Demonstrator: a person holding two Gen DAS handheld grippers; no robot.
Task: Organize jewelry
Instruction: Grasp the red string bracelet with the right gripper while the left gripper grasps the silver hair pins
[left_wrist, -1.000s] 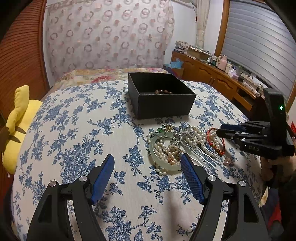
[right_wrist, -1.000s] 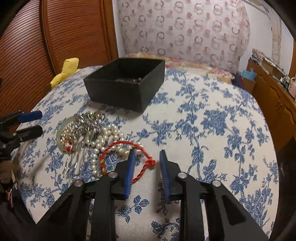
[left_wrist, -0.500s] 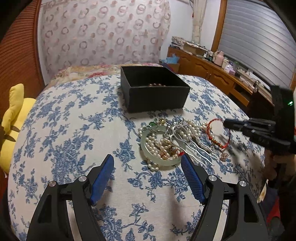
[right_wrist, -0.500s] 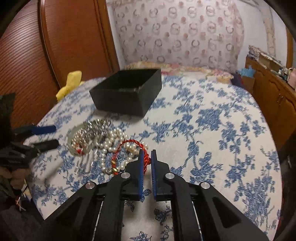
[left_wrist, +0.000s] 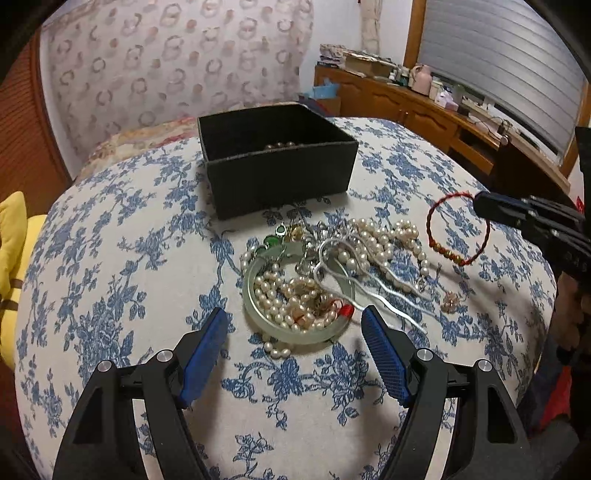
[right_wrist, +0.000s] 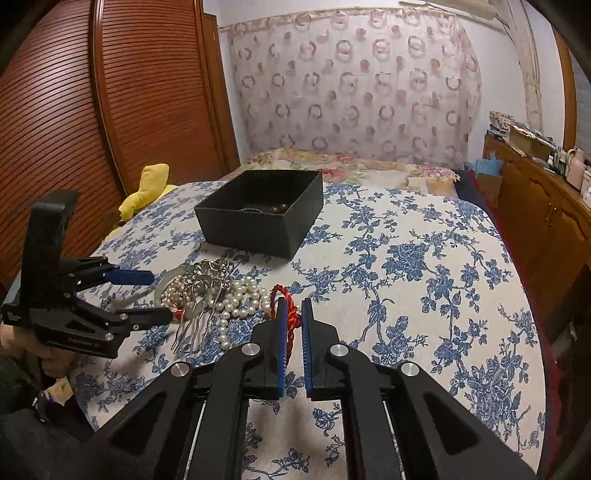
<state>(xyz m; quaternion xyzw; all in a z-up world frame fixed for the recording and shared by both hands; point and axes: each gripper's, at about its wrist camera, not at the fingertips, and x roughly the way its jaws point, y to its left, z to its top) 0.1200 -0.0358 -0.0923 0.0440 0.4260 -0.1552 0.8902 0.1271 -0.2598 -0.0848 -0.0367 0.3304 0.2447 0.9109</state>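
At the far left edge of the bed (left_wrist: 92, 258) lies a yellow cushion (left_wrist: 14, 236). Near the middle, the left tool (left_wrist: 295, 332) has its pads spread wide and holds nothing; it hangs over the near rim of the pale green bangle (left_wrist: 295, 334), which rings a heap of pearl strands (left_wrist: 373, 240) with a silver hairpin (left_wrist: 369, 291) lying across them, prongs running near and right. Beyond the heap, toward the far side, stands the open black box (left_wrist: 280, 173), with a few beads showing inside. To the right, the right tool (right_wrist: 293, 310) has just pressed its pads together on the knotted end of the red cord bracelet (left_wrist: 458, 232), which hangs lifted off the cloth, its gold beads at the low side.

The move to come probably turns on this: the box lies far and left of the pinched bracelet, across the heap, so the right hand is the one placed to carry it there, while the left tool is nearer the bangle.
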